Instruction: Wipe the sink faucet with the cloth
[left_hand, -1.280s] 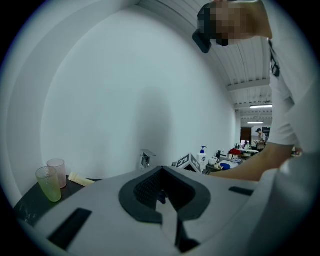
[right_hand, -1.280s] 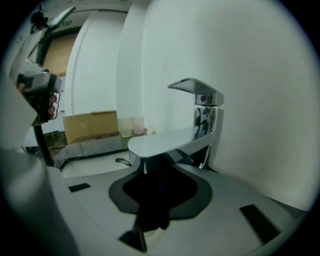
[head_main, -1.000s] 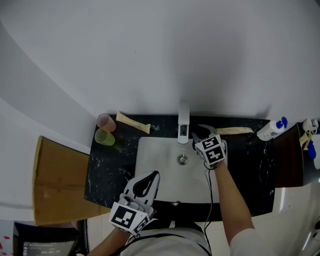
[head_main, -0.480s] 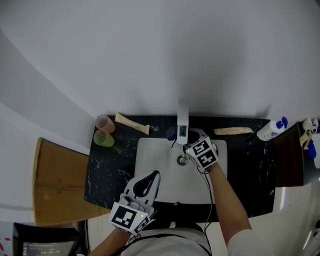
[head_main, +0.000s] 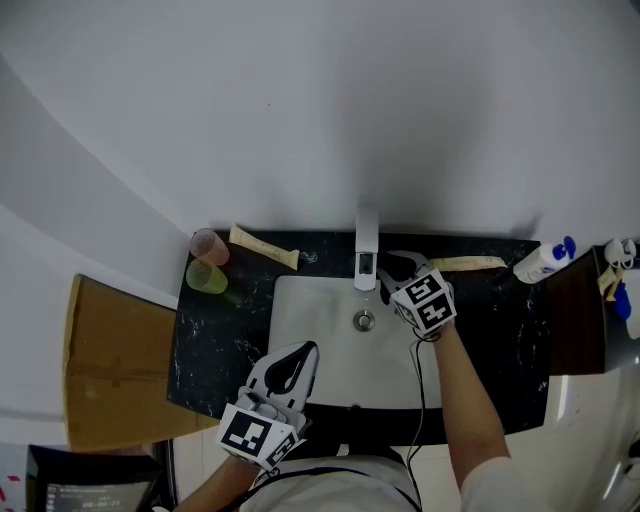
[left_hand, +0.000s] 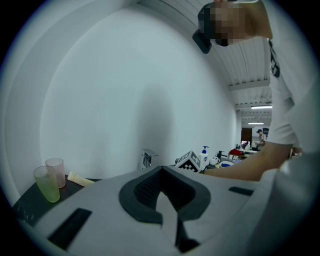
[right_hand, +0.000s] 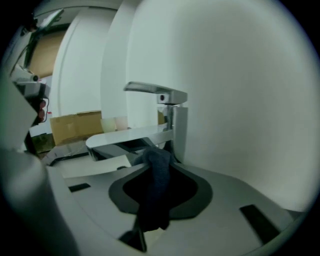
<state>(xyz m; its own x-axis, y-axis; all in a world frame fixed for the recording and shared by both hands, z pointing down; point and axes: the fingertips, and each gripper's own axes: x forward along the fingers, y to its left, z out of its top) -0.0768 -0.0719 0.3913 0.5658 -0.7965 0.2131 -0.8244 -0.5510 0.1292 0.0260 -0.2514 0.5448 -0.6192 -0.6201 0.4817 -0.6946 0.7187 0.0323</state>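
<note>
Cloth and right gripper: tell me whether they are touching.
Touching. The right gripper view shows the dark cloth pinched between the jaws of the right gripper, its end poking out ahead.

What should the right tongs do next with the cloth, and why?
Probably nudge the right tongs toward the faucet until the cloth presses on its upright column, then rub. The tongs are clamped on the dark cloth, and it hangs just beside the column's base, seemingly not touching yet. The left tongs sit shut and empty at the front of the sink.
</note>
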